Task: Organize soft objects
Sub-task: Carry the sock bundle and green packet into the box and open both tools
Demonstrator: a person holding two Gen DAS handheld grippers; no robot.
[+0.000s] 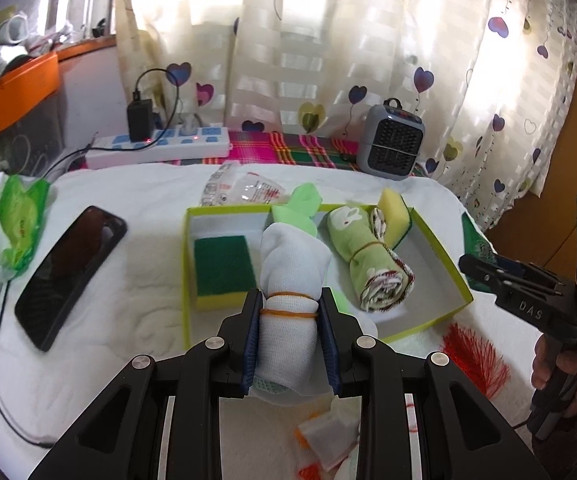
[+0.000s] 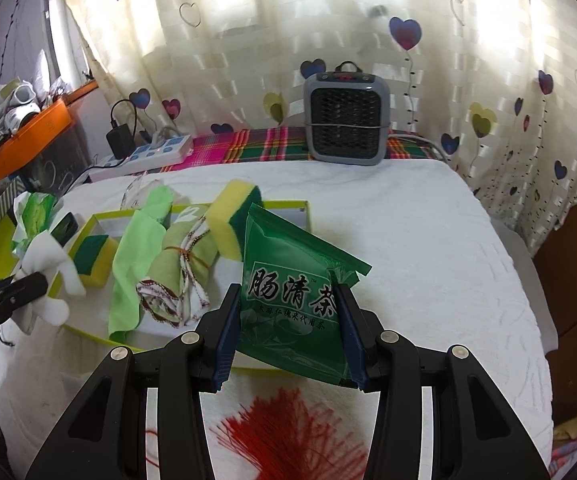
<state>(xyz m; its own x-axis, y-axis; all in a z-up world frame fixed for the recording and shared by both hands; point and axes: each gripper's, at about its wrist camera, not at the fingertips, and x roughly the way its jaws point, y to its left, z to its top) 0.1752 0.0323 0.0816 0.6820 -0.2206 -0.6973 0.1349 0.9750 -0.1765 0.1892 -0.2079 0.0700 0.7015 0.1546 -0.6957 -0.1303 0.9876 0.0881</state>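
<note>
Two handheld grippers; two yellow-and-green sponges; two rolled cloths bound with rubber bands; one light green cloth; one green tea packet; one yellow-green box; one phone; one power strip; one small grey heater; one red tassel.

Both wrist cameras looked steeply down along their fingers, close over the white table; both views shared the yellow-green box, heater and curtain
</note>
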